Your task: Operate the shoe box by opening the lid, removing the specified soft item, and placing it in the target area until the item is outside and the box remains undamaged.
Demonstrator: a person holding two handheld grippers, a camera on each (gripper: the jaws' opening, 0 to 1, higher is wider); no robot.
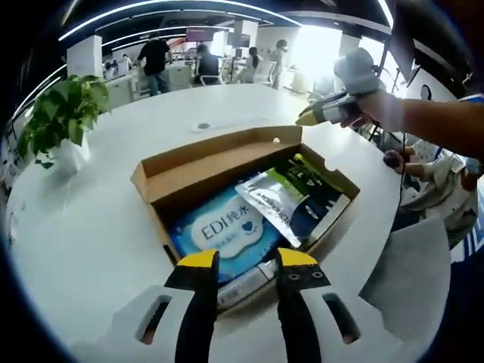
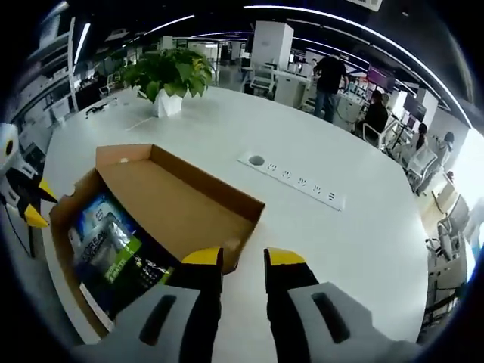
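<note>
On the white worktop (image 1: pixel 91 227) sits the open shoe box (image 1: pixel 219 162), holding a blue wipes pack (image 1: pixel 223 231) and a silver-green pouch (image 1: pixel 276 198). Left gripper (image 1: pixel 246 261) hovers at its near edge, fingers parted, empty. Right gripper (image 2: pixel 243 259) hangs beside the box, fingers released.

In the left gripper view, the left gripper (image 1: pixel 249 259) rises from the bottom edge with its two yellow-tipped black fingers (image 1: pixel 198 261) parted and nothing between them. The right gripper (image 1: pixel 316 114) shows at the upper right of the same view, held aloft by the person's hand (image 1: pixel 382 108), the bare forearm (image 1: pixel 446 122) reaching in from the right edge. In the right gripper view, the right gripper (image 2: pixel 243 259) likewise has its fingers apart and empty, and the left gripper (image 2: pixel 30 204) enters at the left edge.
</note>
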